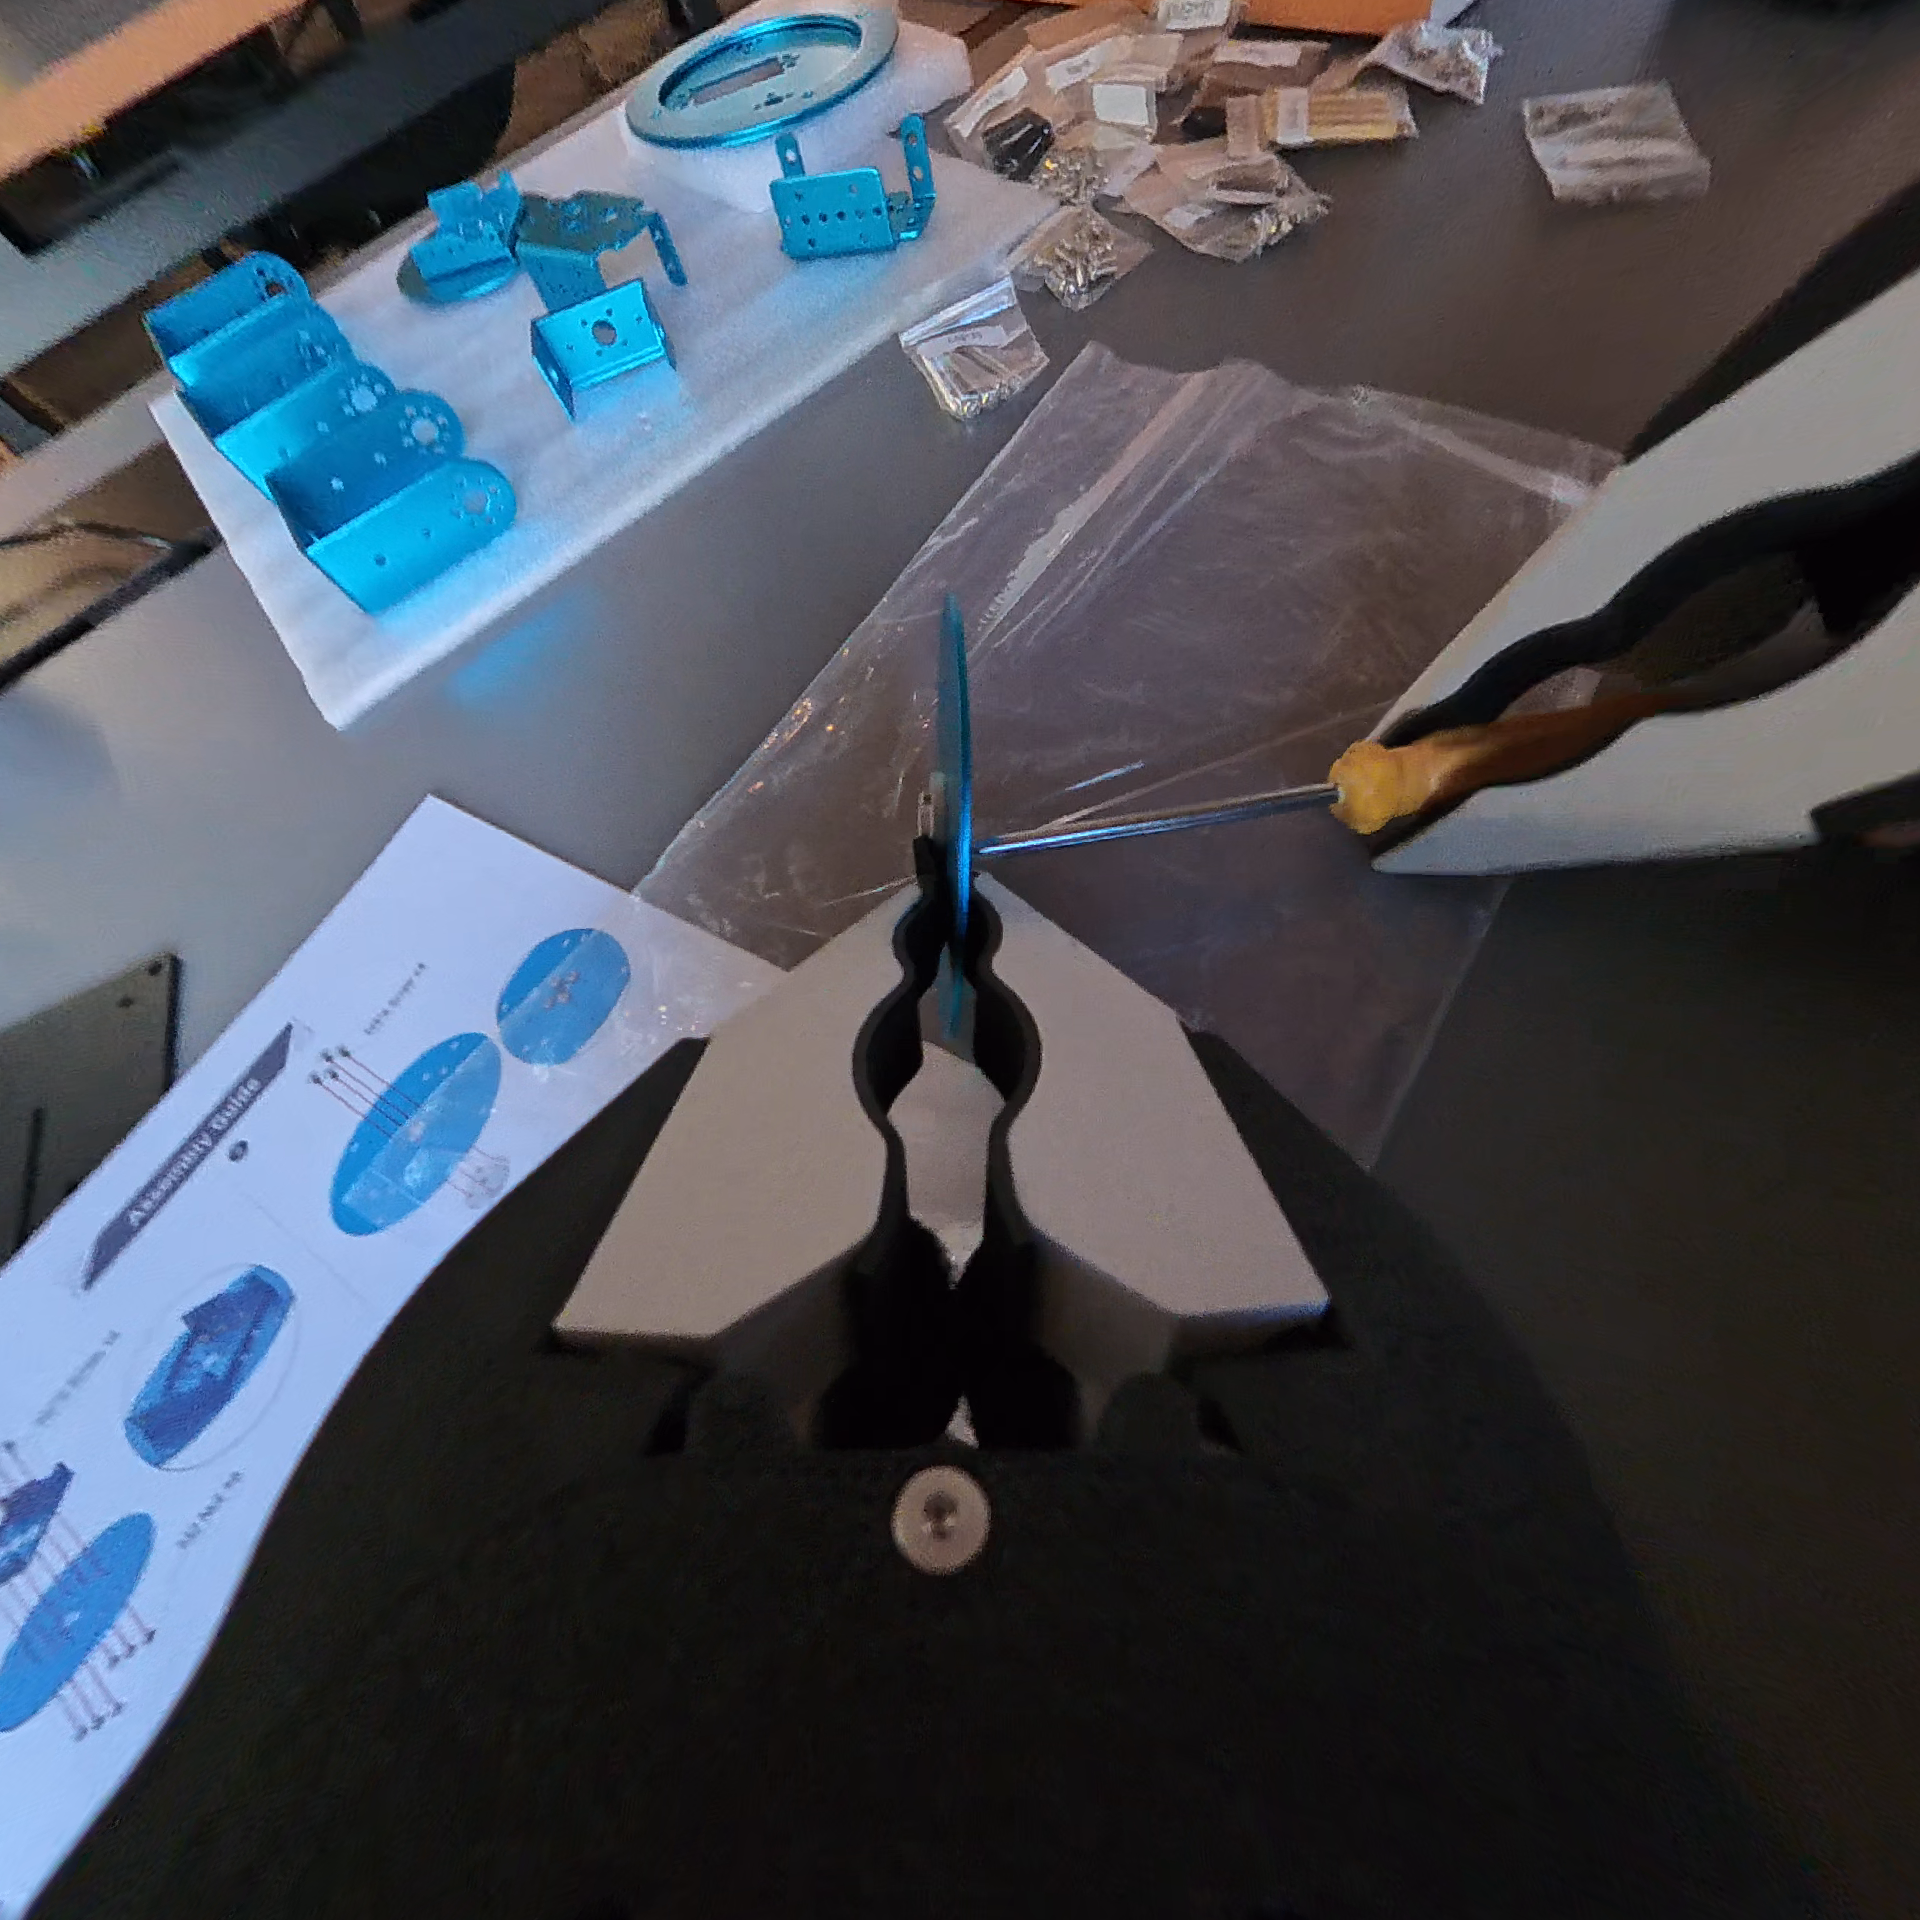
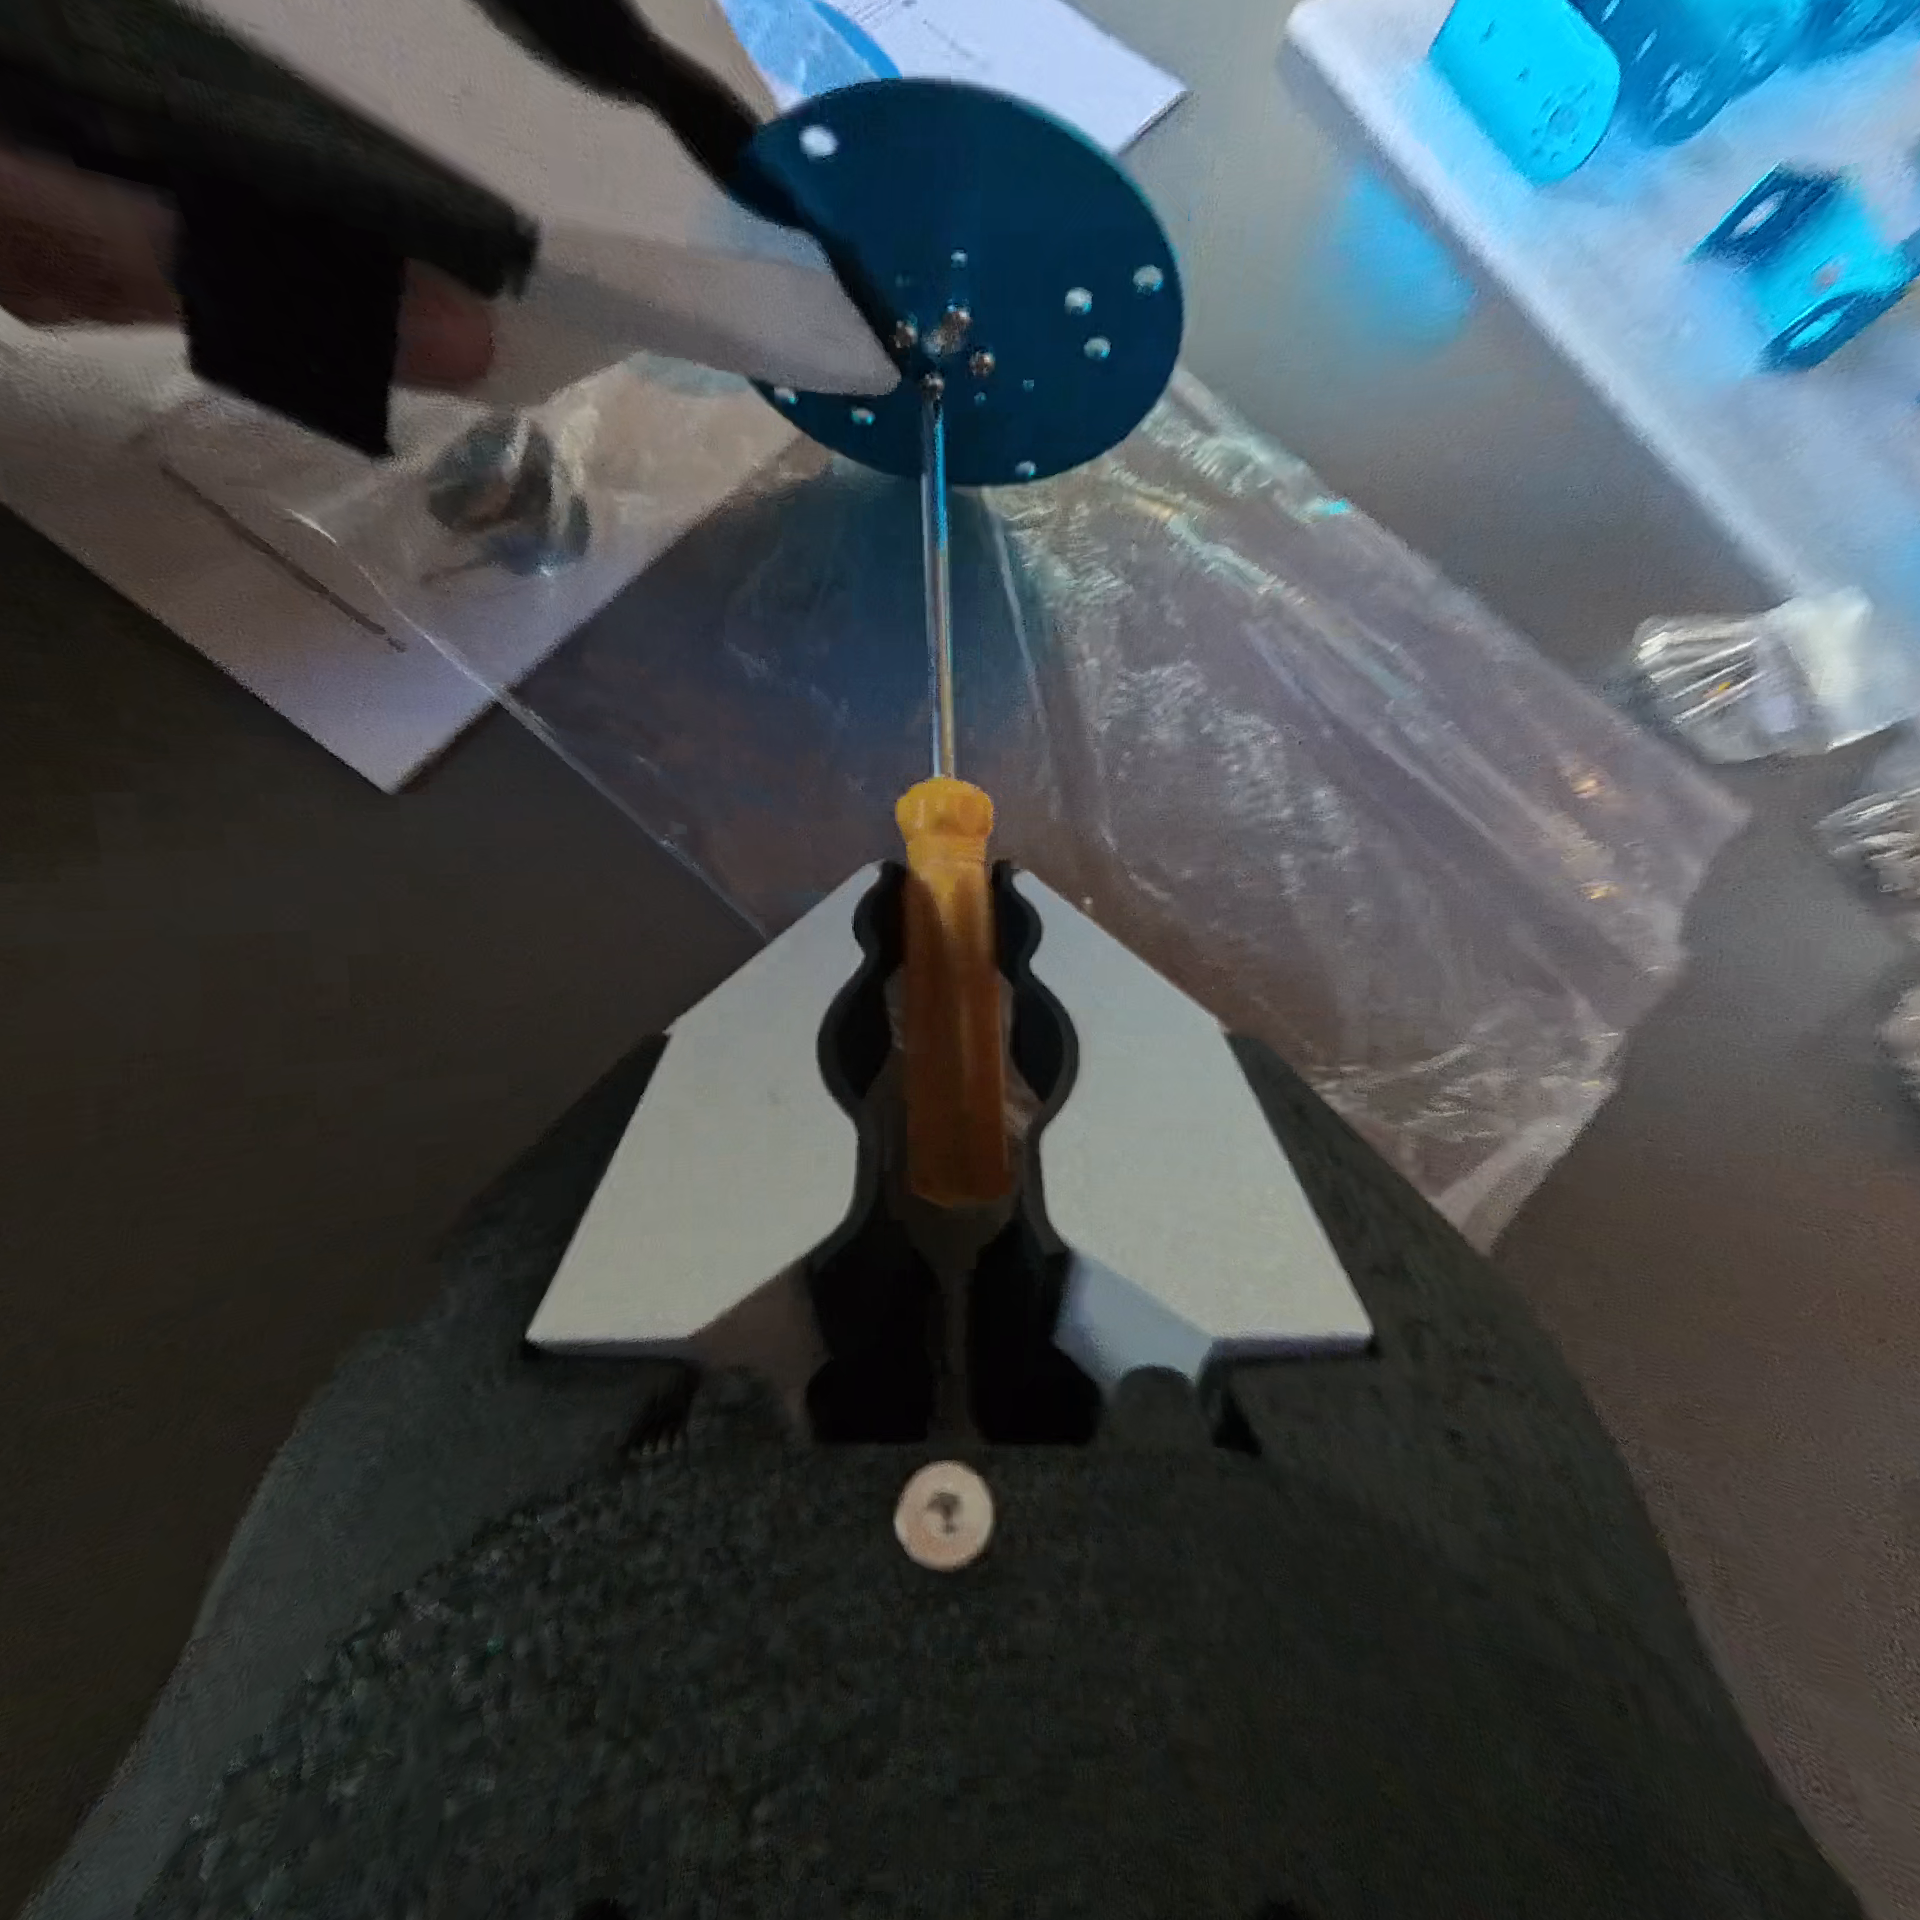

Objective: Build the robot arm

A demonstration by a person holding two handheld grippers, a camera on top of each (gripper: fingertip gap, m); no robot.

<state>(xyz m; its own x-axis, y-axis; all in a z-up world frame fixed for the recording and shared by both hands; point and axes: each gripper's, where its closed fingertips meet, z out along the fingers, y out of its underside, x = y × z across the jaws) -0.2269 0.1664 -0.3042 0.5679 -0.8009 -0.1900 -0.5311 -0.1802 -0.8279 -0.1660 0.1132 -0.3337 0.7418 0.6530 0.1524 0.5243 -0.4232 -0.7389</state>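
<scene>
My left gripper (image 1: pixel 951 904) is shut on a round blue metal disc (image 1: pixel 952 727), held upright and edge-on above the table. In the right wrist view the disc (image 2: pixel 1018 229) faces me, with several holes and small screw heads near its middle. My right gripper (image 2: pixel 948 883) is shut on the amber handle of a screwdriver (image 2: pixel 951 997). Its thin metal shaft (image 2: pixel 940 582) reaches forward and its tip meets a screw head near the disc's centre. The right gripper (image 1: pixel 1392 800) also shows at the right of the left wrist view, with the shaft (image 1: pixel 1153 826) touching the disc.
A clear plastic bag (image 1: pixel 1195 644) lies under both grippers. A printed assembly sheet (image 1: pixel 312 1195) lies at front left. Several blue metal brackets (image 1: pixel 343 436) and a blue ring (image 1: pixel 764 73) sit on white foam. Small bags of screws (image 1: pixel 1143 145) lie at the back. My right fingertips sit around 9 centimeters from my left ones.
</scene>
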